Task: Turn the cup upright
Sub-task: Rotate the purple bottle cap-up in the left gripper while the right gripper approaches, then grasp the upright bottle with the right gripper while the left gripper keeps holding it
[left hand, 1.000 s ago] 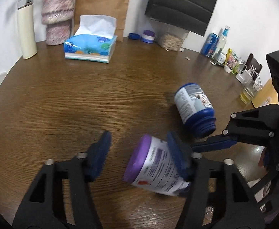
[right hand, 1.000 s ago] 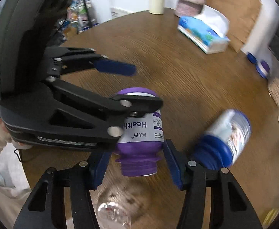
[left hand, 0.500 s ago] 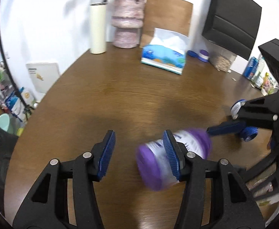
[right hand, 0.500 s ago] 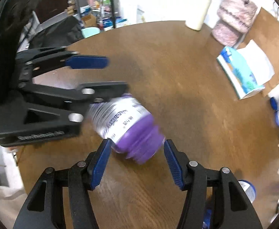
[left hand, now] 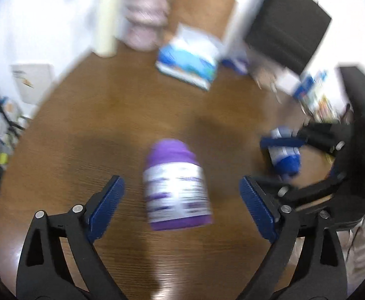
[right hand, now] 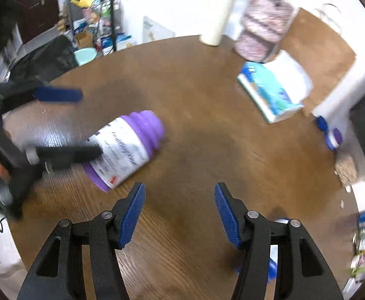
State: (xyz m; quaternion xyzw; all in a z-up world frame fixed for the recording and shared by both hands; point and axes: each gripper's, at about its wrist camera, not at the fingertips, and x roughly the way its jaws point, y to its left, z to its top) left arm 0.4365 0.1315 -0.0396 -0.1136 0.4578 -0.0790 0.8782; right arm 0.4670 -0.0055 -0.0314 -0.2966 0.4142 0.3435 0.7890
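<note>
On wooden table (right hand: pixel 207 130), purple bottle (left hand: pixel 176 187) tilted, both grippers' jaws spread, empty

Left wrist view: I see heavy motion blur across the whole frame, smearing the purple bottle (left hand: pixel 176 187) and the background. Right wrist view: sharper at centre, blurred toward the edges, with fisheye curvature, bright white walls, soft shadows and glare on the desk (right hand: pixel 207 115).

The purple-capped white-labelled bottle (left hand: pixel 176 187) lies on its side on the round brown wooden table (left hand: pixel 82 125), between the left gripper's (left hand: pixel 181 206) spread fingers; the blue-and-white tissue box (left hand: pixel 186 66) sits behind it.
</note>
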